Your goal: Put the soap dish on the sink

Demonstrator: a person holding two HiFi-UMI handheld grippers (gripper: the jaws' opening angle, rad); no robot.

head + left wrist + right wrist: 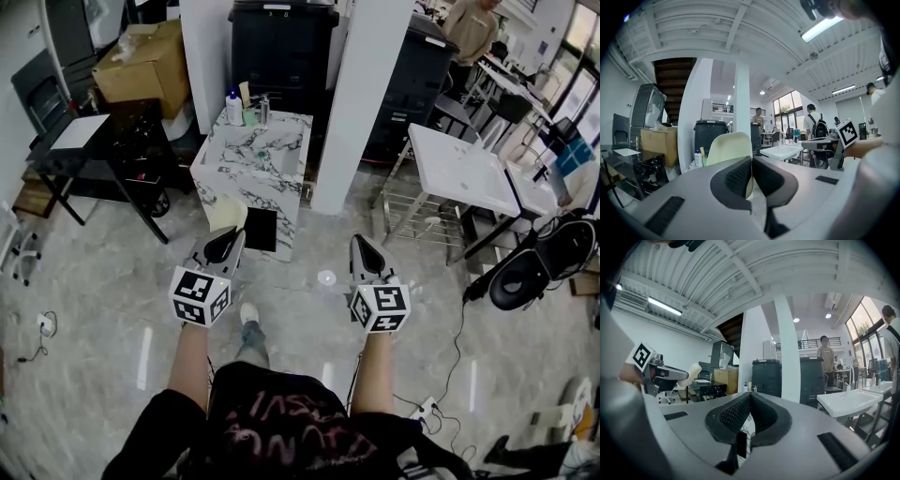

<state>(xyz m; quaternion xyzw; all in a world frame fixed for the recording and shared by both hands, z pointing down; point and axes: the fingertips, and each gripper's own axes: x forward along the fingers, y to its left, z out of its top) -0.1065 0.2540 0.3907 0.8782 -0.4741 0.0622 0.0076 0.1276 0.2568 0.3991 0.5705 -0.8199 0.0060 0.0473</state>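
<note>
In the head view a marble sink stand [251,167] stands ahead on the floor, with bottles [234,106] at its back edge. My left gripper [228,238] is shut on a pale yellow soap dish [228,214], held in the air in front of the stand. In the left gripper view the soap dish [729,147] sticks up from between the jaws of the left gripper [751,161]. My right gripper [361,246] hangs level beside it, shut and holding nothing. In the right gripper view the right gripper [749,398] points at the stand, and the soap dish [692,371] shows at far left.
A white pillar [361,103] rises right of the marble stand. A second white sink on a metal frame [459,169] is further right. A black table [112,141] and cardboard box [141,61] are at left. Cables and black gear [525,272] lie at right. A person [473,28] stands far back.
</note>
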